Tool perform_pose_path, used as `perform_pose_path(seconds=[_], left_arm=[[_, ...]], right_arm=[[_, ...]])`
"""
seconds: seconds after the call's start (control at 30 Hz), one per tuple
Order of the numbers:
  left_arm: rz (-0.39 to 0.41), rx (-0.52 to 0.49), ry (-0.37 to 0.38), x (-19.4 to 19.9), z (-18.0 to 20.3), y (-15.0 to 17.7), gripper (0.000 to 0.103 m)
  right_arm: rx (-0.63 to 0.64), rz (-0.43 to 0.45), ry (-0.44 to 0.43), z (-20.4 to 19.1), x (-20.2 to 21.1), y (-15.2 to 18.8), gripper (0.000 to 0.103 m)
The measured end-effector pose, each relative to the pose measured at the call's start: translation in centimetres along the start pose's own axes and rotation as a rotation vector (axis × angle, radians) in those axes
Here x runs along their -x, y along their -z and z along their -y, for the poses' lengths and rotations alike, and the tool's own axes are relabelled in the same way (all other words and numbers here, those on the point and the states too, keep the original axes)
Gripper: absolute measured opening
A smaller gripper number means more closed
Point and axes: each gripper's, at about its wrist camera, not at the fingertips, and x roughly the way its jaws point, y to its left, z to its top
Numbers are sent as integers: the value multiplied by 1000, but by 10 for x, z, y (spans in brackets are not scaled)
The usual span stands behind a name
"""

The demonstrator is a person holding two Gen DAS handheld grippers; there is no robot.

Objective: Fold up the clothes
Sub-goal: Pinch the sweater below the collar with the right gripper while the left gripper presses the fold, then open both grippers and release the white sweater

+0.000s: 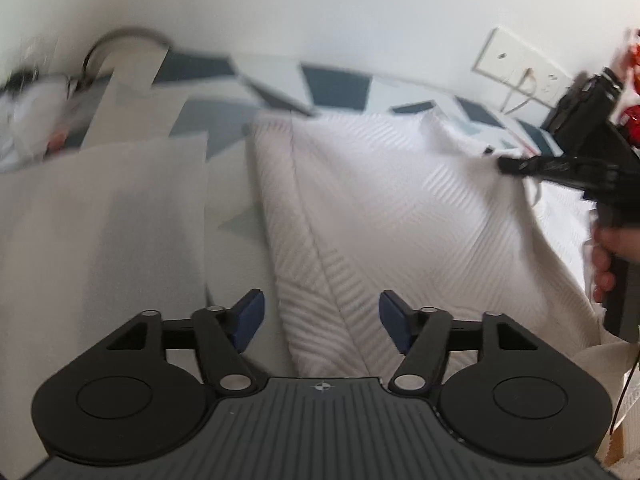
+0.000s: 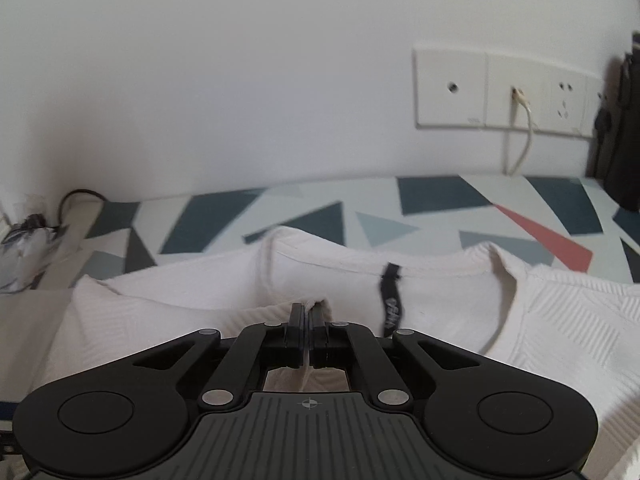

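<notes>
- White garment [image 2: 440, 292], ribbed with a chevron weave, lies spread on a surface covered by a cloth [image 2: 432, 196] printed with dark blue, grey and one red triangle, against a white wall [image 2: 280, 80].
- Neckline faces the wall; a black neck label [image 2: 390, 300] hangs inside the collar. It carries pale lettering, too small and blurred to read.
- Right gripper [image 2: 308, 312]: jaws clenched together, with a small pucker of the garment's fabric pinched at their tips, just left of the label.
- Left gripper [image 1: 322, 320]: jaws stand apart, blue pads [image 1: 252, 316] clear of the fabric; a folded ridge of the garment runs between them, not gripped.
- From the left wrist view, the right gripper's tip meets the garment's far edge at the right; a hand [image 1: 612, 256] holds its handle.
- Wall socket plate [image 2: 500, 92]: a white cable [image 2: 524, 136] is plugged into the middle panel. Small print at the lower edge is not legible.
- Dark object [image 2: 620, 128] stands at the right edge beside the plate; identity cannot be told.
- Left wrist view is blurred on its left side.
</notes>
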Motion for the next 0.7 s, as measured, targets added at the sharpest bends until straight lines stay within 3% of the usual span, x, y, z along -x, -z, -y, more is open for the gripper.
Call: perform_pose_path(seconds=[0.07,0.13,0.2,0.3,0.4,0.5,0.57,0.63,0.7], left_arm=[[29,-27,7,2,7,-3,67],[23,-5,12,1,6,-5,67],[11,34,11,0,-1,-5,67],[14,61,-6,4,-8,-3,67],[16,90,-20,6,-13,-1,67],[9,109,-21,6,-13,3,67],[-5,98,-15,2,-9,6,67],[-19,90,-21,-3,-5,8,68],[-34,93,-26,-9,-2,11,70]], right_arm=[[-11,-30,13,6,-9,2,4],[-14,-47,13,8,-9,6,26],[-21,-49,-6,10,5,8,34],[-38,-72,-51,12,24,14,36],[-66,-171,-143,11,44,27,37],[-27,-266,-186,-2,56,47,46],[26,-321,-182,-13,58,62,43],[84,-311,-148,-22,61,72,9],[88,-292,-132,-24,65,77,8]])
